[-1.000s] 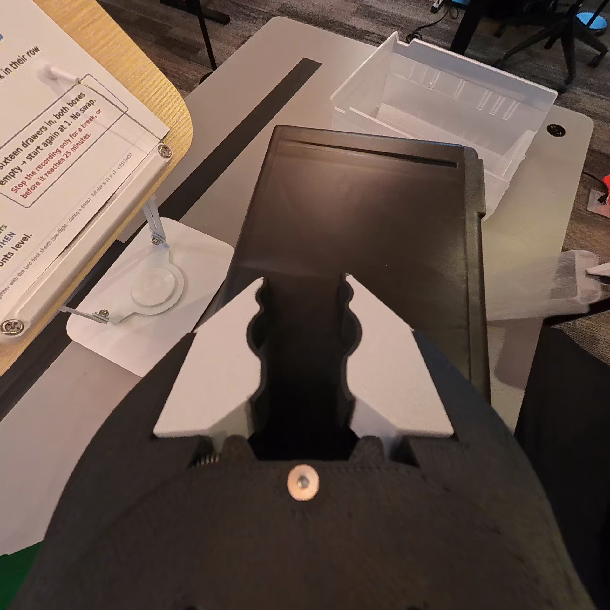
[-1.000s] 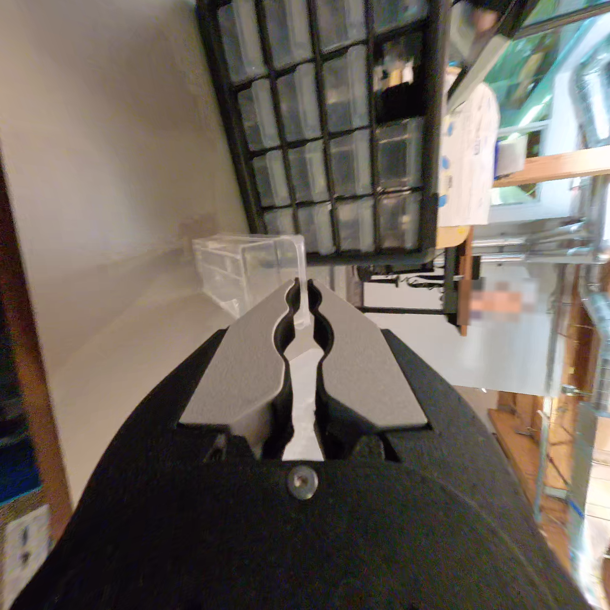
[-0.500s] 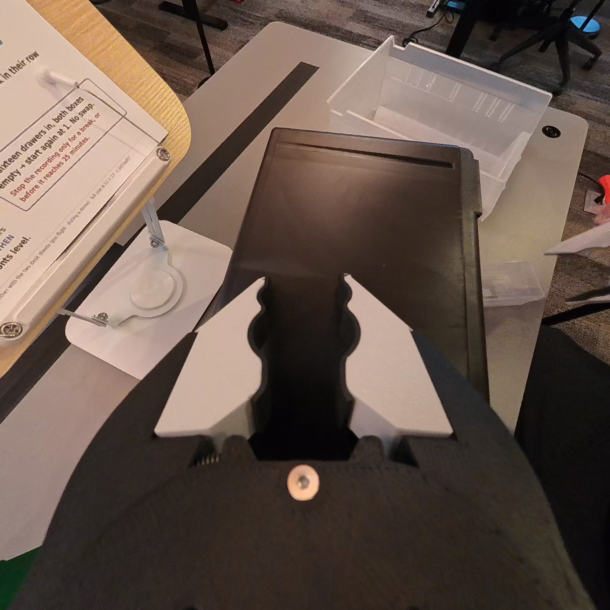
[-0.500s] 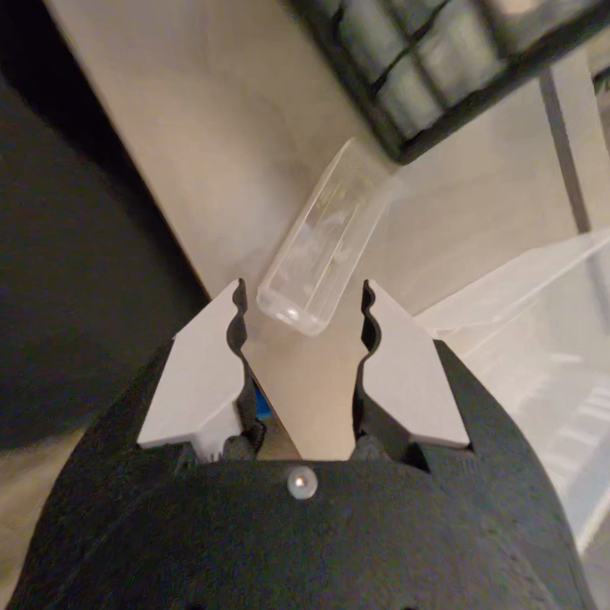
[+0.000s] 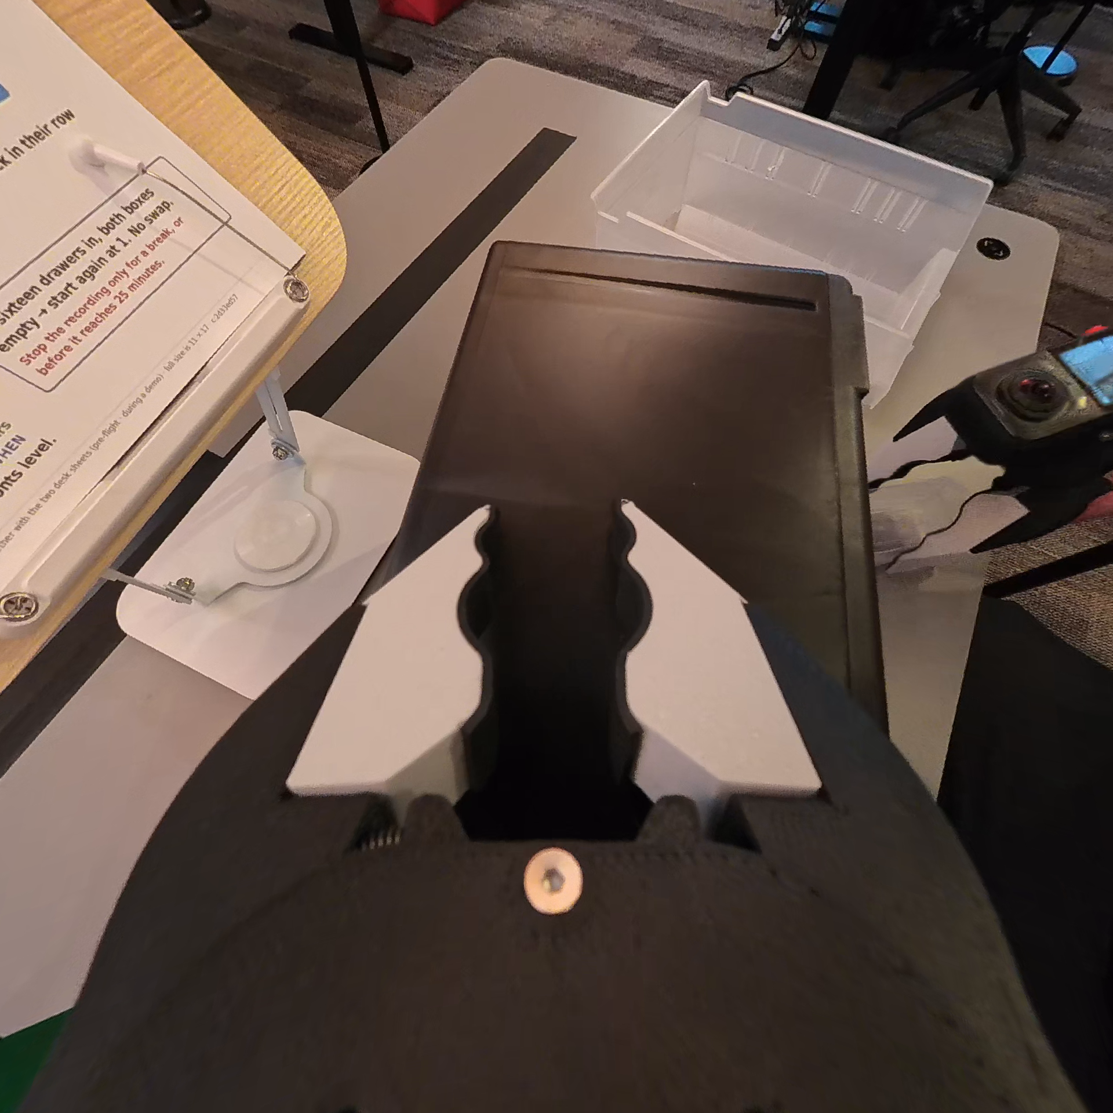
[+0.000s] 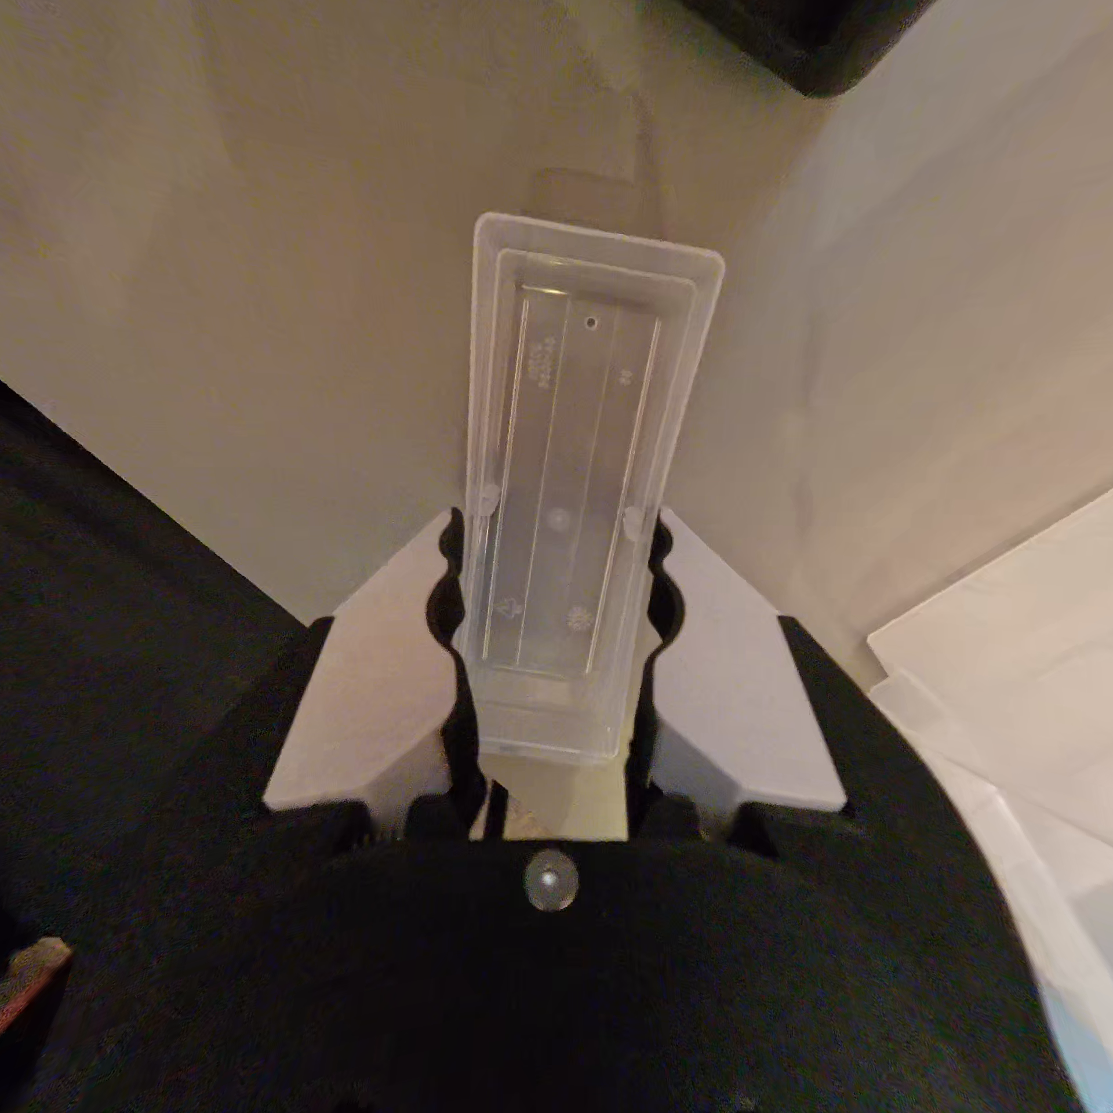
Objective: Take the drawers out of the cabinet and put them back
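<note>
One drawer [image 6: 572,494]: clear ribbed plastic, long, lying on the pale tabletop [image 6: 241,241].
Right gripper [image 6: 554,524]: fingers spread, flanking it.
Left gripper [image 5: 554,512]: fingers apart above the matte black cabinet [image 5: 650,385].

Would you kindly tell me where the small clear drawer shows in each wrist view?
Left wrist view: small clear drawer, blurred, at the right edge, beside the black cabinet.
Right wrist view: centre, on the table between the open right gripper fingers.
Shared landmark: the black cabinet, top right corner here.
</note>
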Demonstrator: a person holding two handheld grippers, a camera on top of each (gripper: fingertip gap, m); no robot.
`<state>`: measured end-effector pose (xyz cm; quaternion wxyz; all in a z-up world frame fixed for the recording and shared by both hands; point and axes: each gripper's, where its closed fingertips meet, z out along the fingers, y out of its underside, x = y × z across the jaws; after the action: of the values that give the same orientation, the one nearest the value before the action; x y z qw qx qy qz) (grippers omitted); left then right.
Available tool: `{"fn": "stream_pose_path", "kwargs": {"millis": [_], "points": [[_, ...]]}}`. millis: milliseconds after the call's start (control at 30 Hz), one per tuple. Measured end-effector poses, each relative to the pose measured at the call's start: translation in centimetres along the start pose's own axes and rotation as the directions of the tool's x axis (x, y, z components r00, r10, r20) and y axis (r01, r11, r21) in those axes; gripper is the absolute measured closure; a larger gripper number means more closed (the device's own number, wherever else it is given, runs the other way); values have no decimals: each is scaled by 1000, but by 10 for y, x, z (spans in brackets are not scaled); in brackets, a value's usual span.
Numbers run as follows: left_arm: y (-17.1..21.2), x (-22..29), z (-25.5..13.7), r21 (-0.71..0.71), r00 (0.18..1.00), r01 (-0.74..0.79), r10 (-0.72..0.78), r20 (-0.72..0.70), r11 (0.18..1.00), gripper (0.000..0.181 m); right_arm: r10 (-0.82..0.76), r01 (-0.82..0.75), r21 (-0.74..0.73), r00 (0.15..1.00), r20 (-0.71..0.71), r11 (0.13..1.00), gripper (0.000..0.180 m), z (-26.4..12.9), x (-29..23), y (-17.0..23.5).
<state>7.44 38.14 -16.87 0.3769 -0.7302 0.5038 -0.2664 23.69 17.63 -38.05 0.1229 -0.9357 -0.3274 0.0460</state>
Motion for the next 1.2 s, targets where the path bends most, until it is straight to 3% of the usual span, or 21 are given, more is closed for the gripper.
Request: {"fn": "stream_pose_path", "kwargs": {"millis": [100, 200, 300, 433, 567, 700, 1000, 1133, 1200], "points": [[0, 0, 0, 3, 1000, -3, 3, -2, 1000, 146, -75, 75, 18, 997, 16, 997, 123, -12, -5, -4], [0, 1, 0, 5, 1000, -3, 3, -3, 1000, 146, -199, 198, 111, 980, -8, 974, 123, -50, 0, -19], [0, 1, 0, 7, 1000, -6, 6, -5, 1000, 147, -301, 327, 158, 939, -165, 932, 124, -102, 46, -30], [-1, 1, -1, 10, 1000, -5, 5, -3, 1000, 147, -384, 413, 9, 855, -349, 911, 124, -141, 148, -22], [-1, 1, -1, 13, 1000, -4, 4, -2, 1000, 147, -476, 436, -192, 804, -356, 879, 124, -125, 238, -3], [-1, 1, -1, 14, 1000, -3, 3, -1, 1000, 148, -562, 467, -343, 780, -275, 815, 124, -80, 286, 10], [-1, 1, -1, 17, 1000, -4, 4, 2, 1000, 150, -621, 496, -442, 758, -199, 747, 119, -17, 336, 15], [-1, 1, -1, 18, 1000, -4, 4, 2, 1000, 150, -637, 464, -481, 711, -299, 744, 116, -17, 361, 6], [-1, 1, -1, 18, 1000, -4, 4, 2, 1000, 150, -641, 451, -491, 689, -340, 745, 97, -18, 366, 3]]}}
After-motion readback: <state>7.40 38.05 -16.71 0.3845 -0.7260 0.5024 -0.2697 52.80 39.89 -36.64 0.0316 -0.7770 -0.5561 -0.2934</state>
